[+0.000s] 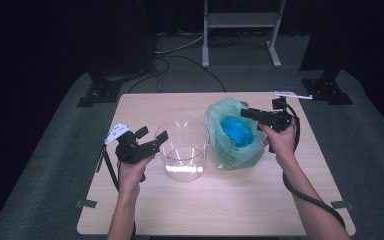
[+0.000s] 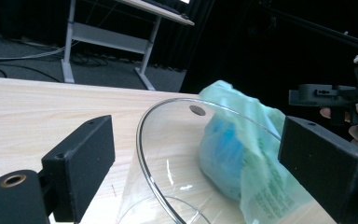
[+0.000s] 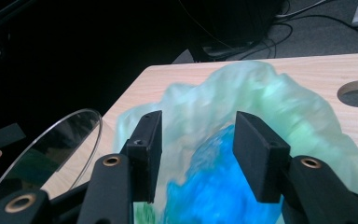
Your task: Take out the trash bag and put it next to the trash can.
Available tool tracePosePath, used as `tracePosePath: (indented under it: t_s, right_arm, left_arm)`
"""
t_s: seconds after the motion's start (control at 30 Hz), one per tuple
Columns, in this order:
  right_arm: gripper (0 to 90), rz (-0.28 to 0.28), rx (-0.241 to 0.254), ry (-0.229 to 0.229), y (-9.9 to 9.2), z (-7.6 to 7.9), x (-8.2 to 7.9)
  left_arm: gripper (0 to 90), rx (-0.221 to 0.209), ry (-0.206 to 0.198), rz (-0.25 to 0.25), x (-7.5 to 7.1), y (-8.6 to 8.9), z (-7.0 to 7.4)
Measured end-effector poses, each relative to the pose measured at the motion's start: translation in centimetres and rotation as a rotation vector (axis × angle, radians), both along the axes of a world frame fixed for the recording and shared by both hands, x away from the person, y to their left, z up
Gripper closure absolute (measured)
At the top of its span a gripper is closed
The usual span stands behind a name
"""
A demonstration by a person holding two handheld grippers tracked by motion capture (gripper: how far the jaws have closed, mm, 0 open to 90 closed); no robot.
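1. A bowl [image 1: 182, 148] stands near the middle of the tabletop [image 1: 215, 200].
2. A bag [image 1: 232, 134] sits just right of the bowl, with a bundle [image 1: 237, 130] inside it.
3. The left claw [image 1: 150, 137] is at the bowl's left rim.
4. The right claw [image 1: 246, 114] is over the bag's right side.
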State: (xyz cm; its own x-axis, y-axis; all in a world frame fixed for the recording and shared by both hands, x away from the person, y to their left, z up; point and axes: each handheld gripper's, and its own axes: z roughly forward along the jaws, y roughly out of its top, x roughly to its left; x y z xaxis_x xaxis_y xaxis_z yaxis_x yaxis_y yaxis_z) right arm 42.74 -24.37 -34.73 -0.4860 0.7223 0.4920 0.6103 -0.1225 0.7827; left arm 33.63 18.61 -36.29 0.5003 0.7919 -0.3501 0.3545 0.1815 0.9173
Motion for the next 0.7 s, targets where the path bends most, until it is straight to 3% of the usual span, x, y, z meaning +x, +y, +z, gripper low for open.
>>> tracePosePath:
  t_s: [0.23,0.7]
  right_arm:
    - [50.2,0.003,-0.003,-0.012,-1.1,-0.2,-0.7]
    - [48.9,-0.006,-0.025,-0.009,-3.6,-2.4,-2.8]
  left_arm:
    - [9.7,0.003,0.005,0.001,0.1,-0.1,-0.2]
    - [9.7,0.006,0.006,0.0,0.0,-0.2,-0.2]
